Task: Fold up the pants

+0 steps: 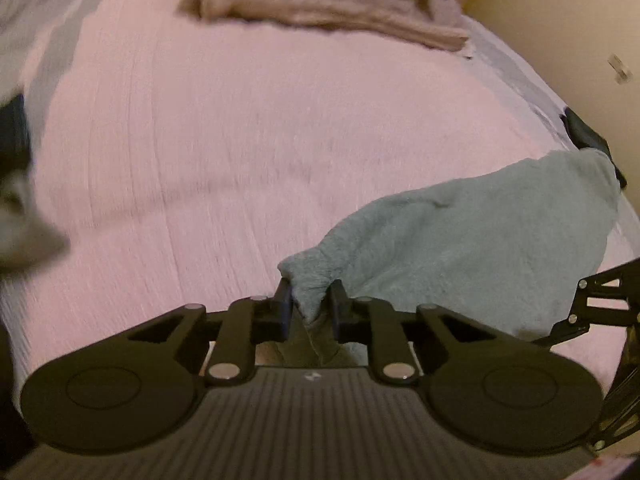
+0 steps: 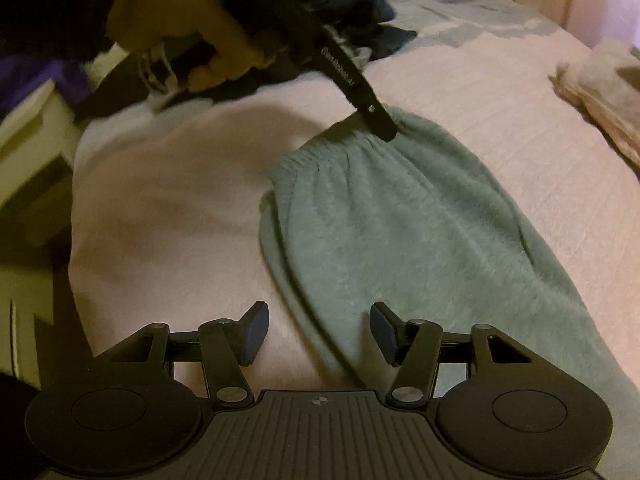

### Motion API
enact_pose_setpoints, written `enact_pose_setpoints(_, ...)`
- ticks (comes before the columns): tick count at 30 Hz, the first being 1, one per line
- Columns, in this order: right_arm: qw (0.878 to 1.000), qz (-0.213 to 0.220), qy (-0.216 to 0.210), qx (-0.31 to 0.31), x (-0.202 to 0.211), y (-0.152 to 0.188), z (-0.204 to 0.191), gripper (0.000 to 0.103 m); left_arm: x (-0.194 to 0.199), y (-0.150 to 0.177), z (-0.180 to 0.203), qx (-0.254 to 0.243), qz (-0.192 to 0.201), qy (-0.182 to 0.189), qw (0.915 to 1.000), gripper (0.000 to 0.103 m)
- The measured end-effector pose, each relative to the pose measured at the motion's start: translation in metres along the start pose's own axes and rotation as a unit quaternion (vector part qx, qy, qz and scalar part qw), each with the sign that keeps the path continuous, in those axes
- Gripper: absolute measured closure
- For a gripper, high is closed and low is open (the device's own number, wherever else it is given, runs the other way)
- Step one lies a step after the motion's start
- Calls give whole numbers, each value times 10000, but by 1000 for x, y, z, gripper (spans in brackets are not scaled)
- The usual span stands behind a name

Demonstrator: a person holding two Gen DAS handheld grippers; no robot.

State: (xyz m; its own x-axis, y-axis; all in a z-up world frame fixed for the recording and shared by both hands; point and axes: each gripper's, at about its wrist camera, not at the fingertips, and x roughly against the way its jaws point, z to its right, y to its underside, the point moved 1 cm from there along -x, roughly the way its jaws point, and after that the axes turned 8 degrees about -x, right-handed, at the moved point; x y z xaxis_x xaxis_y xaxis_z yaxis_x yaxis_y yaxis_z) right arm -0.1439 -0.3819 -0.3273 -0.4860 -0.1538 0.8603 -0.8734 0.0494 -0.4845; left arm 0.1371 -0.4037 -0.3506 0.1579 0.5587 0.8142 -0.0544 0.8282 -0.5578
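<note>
Grey-green pants [image 2: 420, 220] waistband edge pinched in left gripper [image 1: 311, 300] fingers; right gripper [image 2: 318, 334] fingers open over the hem.

You're working in dim, warm yellowish light, with motion blur smearing the bed [image 1: 200, 140] edges, fisheye bending the borders, and a soft shadow beside the hand [image 2: 180, 36] in the right view.

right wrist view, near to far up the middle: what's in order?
right gripper, jaws open over the edge of the green fleece pants → elastic waistband → left gripper pinching the waistband → dark clothes pile at the far end of the pink bedspread.
</note>
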Motion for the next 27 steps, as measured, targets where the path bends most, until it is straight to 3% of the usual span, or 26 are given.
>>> enact_pose_setpoints(4, 9999, -29, 49, -155, -5, -2, 4, 49, -30, 7, -9, 142, -544, 142, 9983, 82)
enact_pose_setpoints(7, 9995, 10, 177, -252, 2, -2, 9, 49, -23, 18, -10, 427, -403, -26, 9983, 70)
enact_pose_setpoints(10, 9988, 12, 303, -382, 7, 3, 12, 49, 3, 27, 4, 340, -177, -378, 9986, 69)
enact_pose_setpoints(12, 9984, -8, 417, -392, 12, 8, 13, 49, 23, 37, 17, 4, -92, -520, 9986, 69)
enact_pose_setpoints(15, 9970, -97, 552, -525, 13, 16, 16, 50, 41, 45, 51, -874, -147, -250, 9958, 69)
enact_pose_setpoints(17, 9964, -94, 595, -595, 13, 19, 20, 50, 47, 52, 83, -1879, -189, -120, 9819, 69)
enact_pose_setpoints(18, 9963, -86, 633, -580, 13, 21, 20, 51, 45, 55, 97, -2406, -238, -130, 9703, 69)
enact_pose_setpoints(20, 9965, -91, 617, -565, 16, 24, 21, 60, 35, 64, 122, -3449, -311, -233, 9378, 72)
enact_pose_setpoints(22, 9967, -111, 609, -526, 18, 27, 20, 66, 20, 70, 133, -3998, -436, -333, 9150, 81)
enact_pose_setpoints(25, 9976, -143, 631, -242, 15, 28, 17, 86, 11, 75, 139, -4350, -538, -325, 8982, 89)
enact_pose_setpoints(26, 9976, -195, 647, -170, 13, 27, 17, 100, 14, 73, 138, -4347, -519, -317, 8985, 91)
enact_pose_setpoints(27, 9976, -191, 642, -190, 14, 26, 17, 100, 17, 72, 135, -4290, -492, -299, 9015, 93)
